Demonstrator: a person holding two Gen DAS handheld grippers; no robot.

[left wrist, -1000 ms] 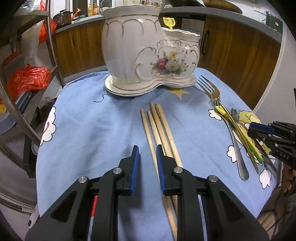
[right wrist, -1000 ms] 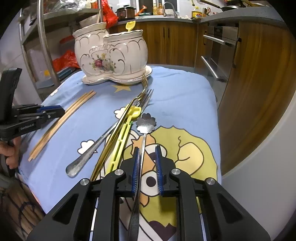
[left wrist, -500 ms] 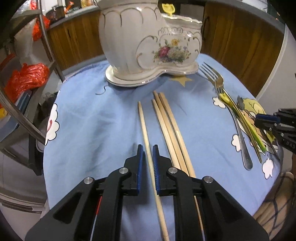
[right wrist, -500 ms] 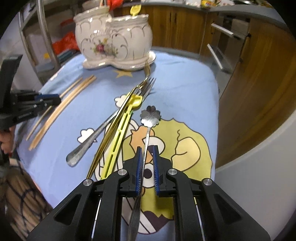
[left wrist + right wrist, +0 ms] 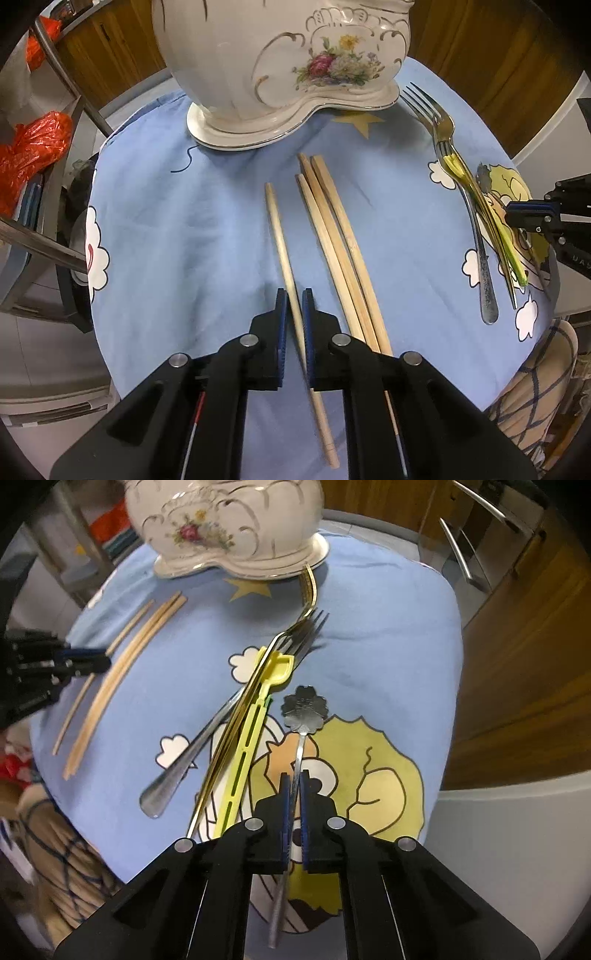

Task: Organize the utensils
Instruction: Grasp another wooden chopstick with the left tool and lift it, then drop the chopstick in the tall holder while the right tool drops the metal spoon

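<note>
Left wrist view: one chopstick [image 5: 286,266] is pinched by the left gripper [image 5: 294,299]; three chopsticks [image 5: 340,251] lie at 2 o'clock. The flower-headed spoon [image 5: 303,716] is clamped by the right gripper [image 5: 294,781] near the tablecloth [image 5: 388,627] edge.

table [image 5: 155,206] | blue cloth [image 5: 207,236] | holder [image 5: 280,66], chopsticks [image 5: 332,243], cutlery [image 5: 236,731]

The left gripper [image 5: 294,295] is closed around a chopstick [image 5: 284,254]; the right gripper [image 5: 294,777] is closed around a spoon handle [image 5: 298,753].

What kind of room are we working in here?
Most likely a home kitchen: wooden cabinets with metal bar handles, a metal rack holding orange bags, and a cloth-covered table laid with a ceramic utensil holder, chopsticks and forks.
</note>
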